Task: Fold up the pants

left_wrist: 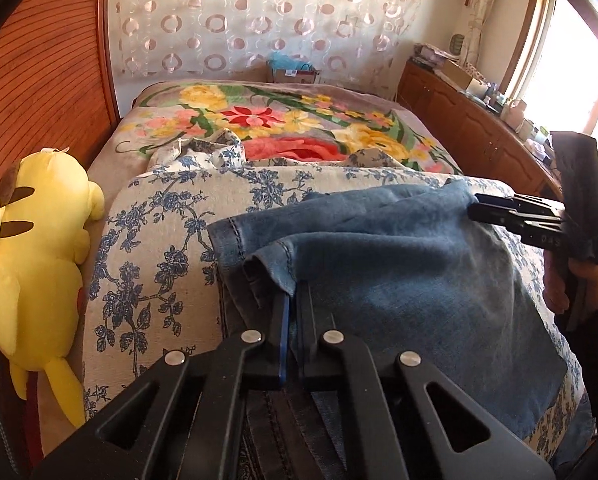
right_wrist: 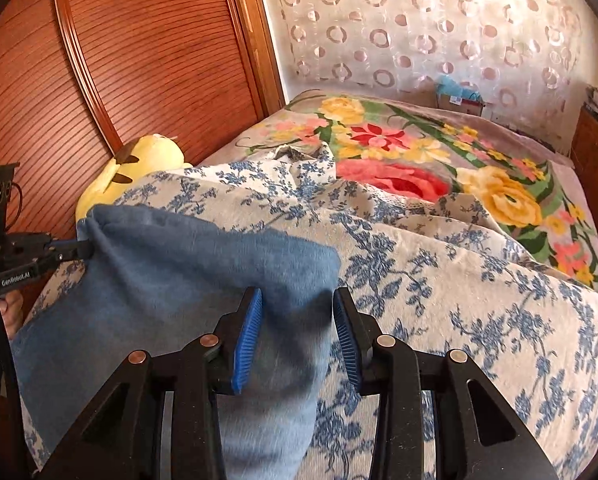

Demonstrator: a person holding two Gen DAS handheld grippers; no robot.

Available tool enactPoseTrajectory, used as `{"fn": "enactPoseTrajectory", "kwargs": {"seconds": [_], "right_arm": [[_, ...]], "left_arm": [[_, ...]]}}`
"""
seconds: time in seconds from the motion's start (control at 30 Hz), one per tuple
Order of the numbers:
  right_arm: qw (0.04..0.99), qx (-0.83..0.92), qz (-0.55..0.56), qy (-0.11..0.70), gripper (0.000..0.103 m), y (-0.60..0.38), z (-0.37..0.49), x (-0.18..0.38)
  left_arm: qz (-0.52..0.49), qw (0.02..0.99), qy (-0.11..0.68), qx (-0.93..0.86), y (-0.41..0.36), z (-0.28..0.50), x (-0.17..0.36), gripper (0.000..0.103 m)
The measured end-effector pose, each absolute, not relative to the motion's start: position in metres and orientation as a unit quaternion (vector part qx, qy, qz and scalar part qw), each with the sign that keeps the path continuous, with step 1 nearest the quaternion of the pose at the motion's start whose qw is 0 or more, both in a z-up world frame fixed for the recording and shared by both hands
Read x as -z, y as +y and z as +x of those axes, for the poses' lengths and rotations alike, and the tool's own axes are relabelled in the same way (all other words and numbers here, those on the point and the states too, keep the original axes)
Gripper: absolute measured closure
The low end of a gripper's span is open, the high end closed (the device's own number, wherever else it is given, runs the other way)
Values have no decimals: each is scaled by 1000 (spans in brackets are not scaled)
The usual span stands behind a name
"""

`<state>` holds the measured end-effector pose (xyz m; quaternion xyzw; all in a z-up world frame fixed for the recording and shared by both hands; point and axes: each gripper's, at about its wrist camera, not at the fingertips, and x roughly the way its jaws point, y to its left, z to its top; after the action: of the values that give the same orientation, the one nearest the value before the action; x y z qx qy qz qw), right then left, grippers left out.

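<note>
Blue jeans [left_wrist: 399,272] lie folded on a blue-flowered bedspread [left_wrist: 159,240]. My left gripper [left_wrist: 297,292] is shut on a hem corner of the upper leg layer, which bunches just past the fingertips. In the right wrist view that same gripper [right_wrist: 85,250] pinches the far left corner of the jeans [right_wrist: 179,280]. My right gripper [right_wrist: 297,308] stands open over the opposite edge, denim lying between its blue pads [right_wrist: 249,328] without being pinched. From the left wrist view, the right gripper [left_wrist: 473,208] sits at the raised far right corner of the cloth.
A yellow plush toy [left_wrist: 35,248] lies along the bed's left edge against a wooden panel [left_wrist: 39,80]. A bright floral blanket [left_wrist: 291,120] covers the far half of the bed. A wooden cabinet [left_wrist: 479,120] with clutter runs along the right under a window. A hand [left_wrist: 559,288] holds the right gripper.
</note>
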<state>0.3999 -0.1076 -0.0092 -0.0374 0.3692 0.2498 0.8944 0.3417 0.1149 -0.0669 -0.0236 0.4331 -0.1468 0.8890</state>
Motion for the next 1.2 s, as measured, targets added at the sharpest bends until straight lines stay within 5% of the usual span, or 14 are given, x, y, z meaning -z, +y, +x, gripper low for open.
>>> {"fn": "enactPoseTrajectory", "kwargs": {"seconds": [0.17,0.33,0.43,0.67,0.8,1.1,1.17,1.2], "right_arm": [[887,-264,-27,378,65,-110,415,15],[882,-291,-23,370,89,-114,418,15],[888,-295,-25,352,96,-117,412,14],[900,-253,-40,353,96,-112,409,25],[897,-246,-41,364,87,-110,406,22],[905,-247,-40,345,84,-127,336,-1],[908,-242,-38,340,83,-133,313,-2],[909,-240,-37,337,82,-135,304,-3]], "left_arm": [[-23,892,427,148,118,341,65,100],[-20,896,419,145,117,339,61,100],[-22,903,404,145,119,337,55,100],[-12,902,410,137,116,344,58,100],[-16,901,412,135,115,337,57,99],[3,907,399,135,112,294,40,68],[-6,907,394,150,111,283,39,45],[-9,906,394,154,109,280,40,42]]}}
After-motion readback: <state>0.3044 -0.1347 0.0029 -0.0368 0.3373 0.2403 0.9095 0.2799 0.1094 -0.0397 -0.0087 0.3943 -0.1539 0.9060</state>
